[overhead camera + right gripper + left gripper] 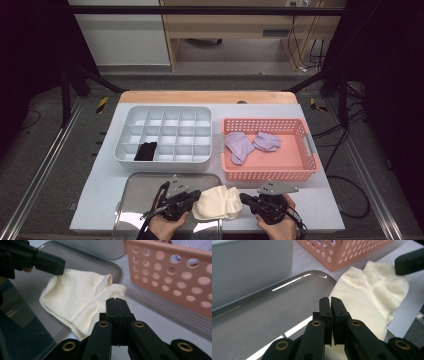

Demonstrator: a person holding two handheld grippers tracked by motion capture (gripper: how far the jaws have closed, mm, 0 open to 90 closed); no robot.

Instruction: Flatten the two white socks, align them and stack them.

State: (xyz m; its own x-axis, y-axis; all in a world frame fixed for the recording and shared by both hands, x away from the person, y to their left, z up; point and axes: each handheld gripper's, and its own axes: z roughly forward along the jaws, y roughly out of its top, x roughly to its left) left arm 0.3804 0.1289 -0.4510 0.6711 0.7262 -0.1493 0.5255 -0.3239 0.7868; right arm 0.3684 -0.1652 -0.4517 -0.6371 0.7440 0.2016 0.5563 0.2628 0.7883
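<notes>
The left hand-held gripper (194, 195), jaws pressed together, pinches the near-left edge of the soft cream knitted sock (218, 202), which lies between both tools, half on the shiny steel tray (145, 187), half on the grey worktop (320, 200). The right hand-held gripper (246, 199), jaws together, clamps its right edge. Beyond stands the perforated pink plastic basket (265, 172).

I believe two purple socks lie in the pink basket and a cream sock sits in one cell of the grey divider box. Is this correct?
Not quite. The high view shows a black sock in a cell of the grey divider box, not a cream one. The two purple socks do lie in the pink basket.
</notes>
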